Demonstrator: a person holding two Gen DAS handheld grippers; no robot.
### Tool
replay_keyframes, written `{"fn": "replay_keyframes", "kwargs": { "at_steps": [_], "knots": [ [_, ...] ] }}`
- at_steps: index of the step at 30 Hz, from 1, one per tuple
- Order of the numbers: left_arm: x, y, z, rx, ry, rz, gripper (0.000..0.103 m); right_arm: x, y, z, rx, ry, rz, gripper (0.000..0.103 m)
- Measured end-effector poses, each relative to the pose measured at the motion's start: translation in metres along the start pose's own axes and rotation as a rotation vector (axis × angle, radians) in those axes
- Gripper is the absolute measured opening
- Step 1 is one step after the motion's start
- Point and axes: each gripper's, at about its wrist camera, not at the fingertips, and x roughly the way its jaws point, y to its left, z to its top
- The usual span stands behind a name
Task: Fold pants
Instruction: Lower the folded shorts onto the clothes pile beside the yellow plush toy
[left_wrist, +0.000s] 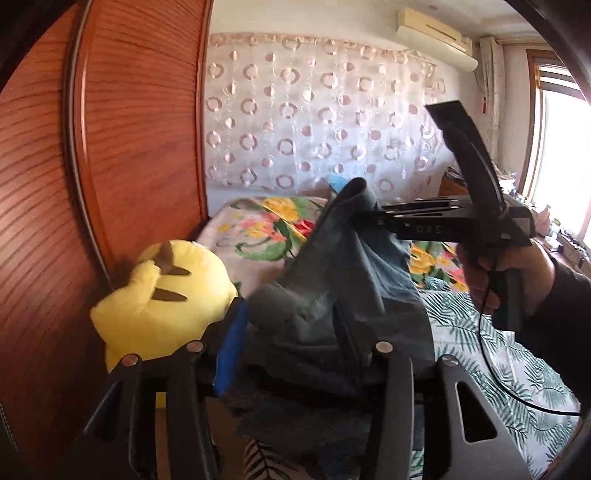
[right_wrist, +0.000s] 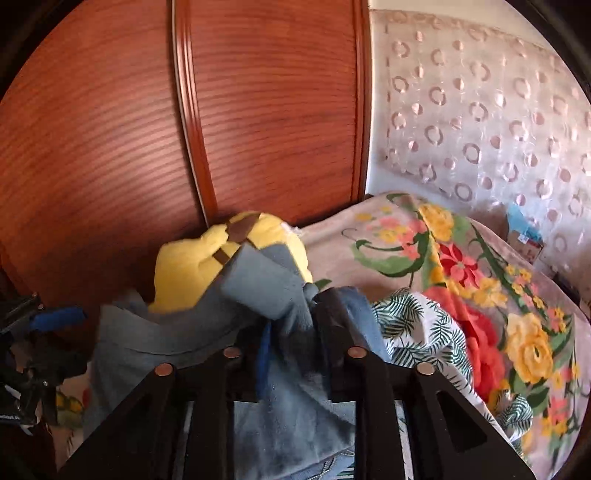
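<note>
The pants (left_wrist: 332, 280) are grey-blue and hang lifted above the bed between both grippers. My left gripper (left_wrist: 291, 332) is shut on a bunched part of the pants at the bottom of the left wrist view. My right gripper (left_wrist: 365, 216) shows from the side in that view, shut on the upper edge of the pants. In the right wrist view my right gripper (right_wrist: 295, 325) holds the pants (right_wrist: 266, 295), which drape down over its fingers. The left gripper (right_wrist: 48, 317) shows at the left edge there.
A yellow plush toy (left_wrist: 162, 302) lies against the wooden headboard (left_wrist: 122, 147); it also shows in the right wrist view (right_wrist: 195, 266). A floral blanket (right_wrist: 461, 295) and a leaf-print sheet (left_wrist: 498, 369) cover the bed. A patterned curtain (left_wrist: 314, 118) hangs behind.
</note>
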Motion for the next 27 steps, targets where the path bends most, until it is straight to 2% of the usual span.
{"fn": "replay_keyframes", "kwargs": {
  "at_steps": [3,8,12,15,18,20,23,27],
  "knots": [
    [-0.001,-0.002,0.005,0.017,-0.001,0.000,0.054,-0.012,-0.001,0.001,0.003,-0.026,-0.010,0.029],
    [0.011,-0.008,0.004,0.044,0.032,-0.013,0.056,-0.024,0.002,-0.007,0.000,-0.043,-0.018,0.042],
    [0.023,-0.010,-0.006,0.053,0.080,-0.008,0.056,-0.029,0.009,-0.022,-0.002,-0.065,-0.032,0.042],
    [0.027,-0.011,-0.014,0.058,0.106,0.005,0.056,-0.030,0.011,-0.035,0.002,-0.055,0.003,0.042],
    [0.031,-0.011,-0.021,0.056,0.123,0.009,0.056,-0.023,0.010,-0.045,0.005,-0.030,0.021,0.040],
    [0.032,-0.012,-0.023,0.051,0.129,0.011,0.056,-0.015,0.006,-0.048,0.013,-0.013,0.004,0.039],
    [0.034,-0.012,-0.027,0.046,0.140,0.014,0.056,0.003,-0.009,-0.044,0.054,0.001,-0.025,0.039],
    [0.036,-0.012,-0.029,0.039,0.147,0.015,0.056,0.032,-0.021,-0.038,0.140,0.027,-0.009,0.039]
  ]
}}
